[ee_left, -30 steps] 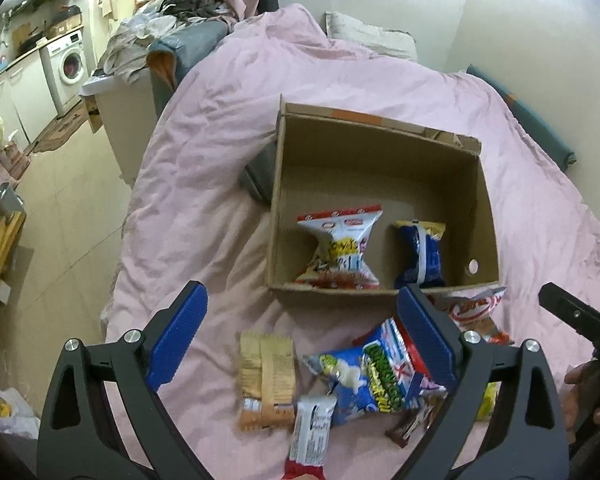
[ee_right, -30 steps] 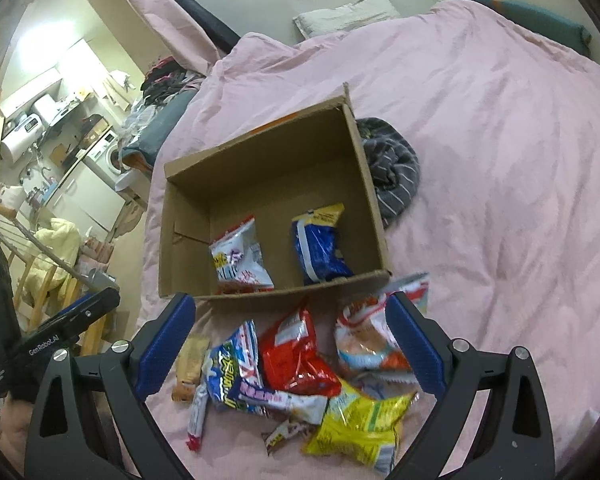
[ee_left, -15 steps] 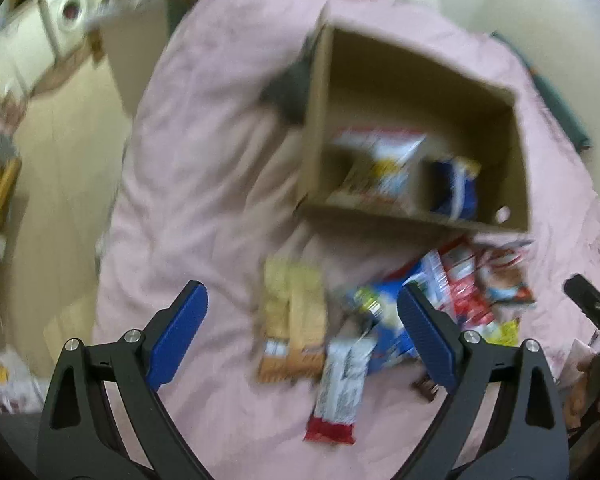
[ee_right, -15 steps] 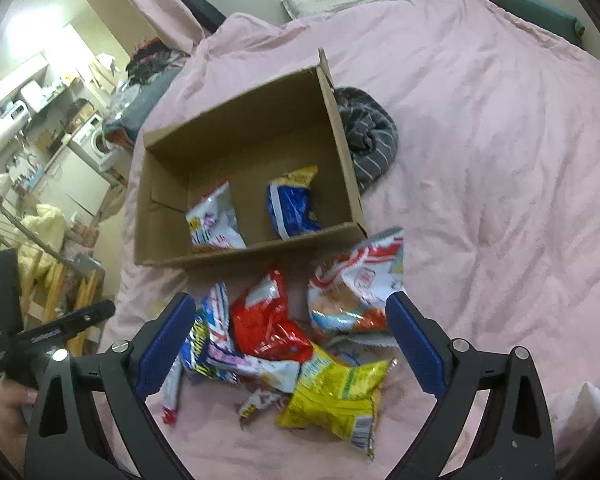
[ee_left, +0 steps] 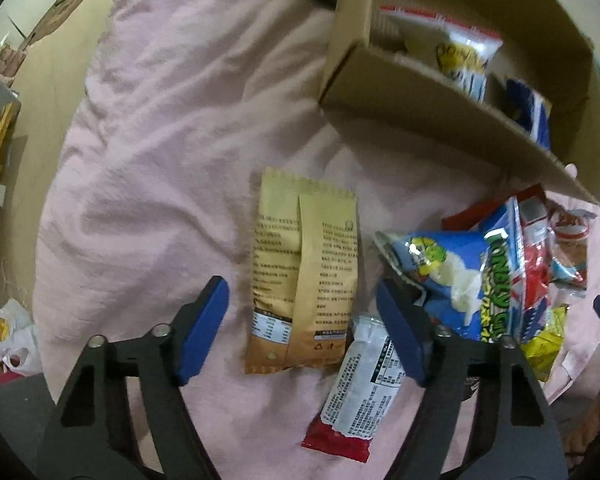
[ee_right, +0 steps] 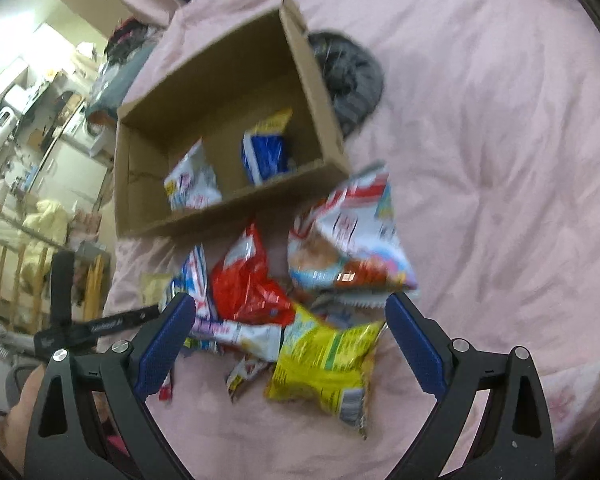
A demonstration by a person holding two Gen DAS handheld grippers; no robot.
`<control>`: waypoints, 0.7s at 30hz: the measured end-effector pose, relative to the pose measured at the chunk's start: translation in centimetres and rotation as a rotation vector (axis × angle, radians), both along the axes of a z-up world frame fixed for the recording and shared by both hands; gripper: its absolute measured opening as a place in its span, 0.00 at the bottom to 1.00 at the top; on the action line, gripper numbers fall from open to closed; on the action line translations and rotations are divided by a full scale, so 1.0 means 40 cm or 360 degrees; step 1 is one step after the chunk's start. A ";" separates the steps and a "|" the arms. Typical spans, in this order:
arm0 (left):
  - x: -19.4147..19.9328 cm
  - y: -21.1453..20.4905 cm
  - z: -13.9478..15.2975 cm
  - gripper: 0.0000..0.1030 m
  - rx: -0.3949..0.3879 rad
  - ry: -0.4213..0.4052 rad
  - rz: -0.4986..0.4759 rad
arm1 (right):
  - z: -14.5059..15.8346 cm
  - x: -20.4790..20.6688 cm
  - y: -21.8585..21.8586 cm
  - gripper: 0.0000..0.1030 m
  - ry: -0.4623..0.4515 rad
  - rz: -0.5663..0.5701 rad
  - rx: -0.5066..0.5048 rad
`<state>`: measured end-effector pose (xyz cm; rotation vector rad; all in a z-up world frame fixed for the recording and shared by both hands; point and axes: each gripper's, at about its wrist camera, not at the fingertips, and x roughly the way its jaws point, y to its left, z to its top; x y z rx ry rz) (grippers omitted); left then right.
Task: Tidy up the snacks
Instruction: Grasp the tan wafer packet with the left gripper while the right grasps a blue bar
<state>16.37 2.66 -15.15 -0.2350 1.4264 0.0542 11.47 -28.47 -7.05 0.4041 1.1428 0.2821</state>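
— Where are the snacks?

— Most lie in a pile on the pink bed cover [ee_left: 148,128], just in front of the cardboard box [ee_right: 140,184]. Two packets sit inside the box: a white packet [ee_right: 192,184] and a blue packet [ee_right: 264,152].

— What is the left gripper [ee_left: 302,312] doing?

— Its jaws are spread wide and hold nothing. A tan packet [ee_left: 304,268] lies flat between them. A white and red bar [ee_left: 360,380] lies just beside it, and a blue bag [ee_left: 460,276] is by the right finger.

— And the right gripper [ee_right: 290,340]?

— Its jaws are wide apart too, holding nothing. A yellow bag [ee_right: 324,364] and a red bag [ee_right: 248,284] lie between them. A big white bag [ee_right: 348,240] leans by the box. A dark striped cloth [ee_right: 352,76] lies beside the box.
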 end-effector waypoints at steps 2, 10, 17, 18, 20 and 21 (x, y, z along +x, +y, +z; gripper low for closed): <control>-0.003 -0.004 -0.013 0.56 0.0005 0.0022 0.0004 | -0.013 0.000 0.018 0.95 0.0041 0.0069 0.0032; -0.002 -0.036 -0.019 0.46 0.0048 0.0023 -0.0064 | -0.042 -0.011 0.180 0.68 0.0003 0.0482 -0.0342; -0.021 -0.043 0.027 0.33 0.0037 -0.0057 -0.0068 | -0.071 -0.015 0.263 0.53 0.0023 0.0667 -0.0436; -0.027 -0.038 0.031 0.33 0.0029 -0.0065 -0.0071 | -0.073 -0.019 0.279 0.52 0.0008 0.0705 -0.0463; -0.036 -0.030 0.031 0.33 0.0018 -0.0076 -0.0065 | -0.078 -0.024 0.303 0.44 -0.0011 0.0764 -0.0511; -0.040 -0.028 0.033 0.33 0.0005 -0.0078 -0.0053 | -0.083 -0.024 0.310 0.36 -0.0010 0.0779 -0.0524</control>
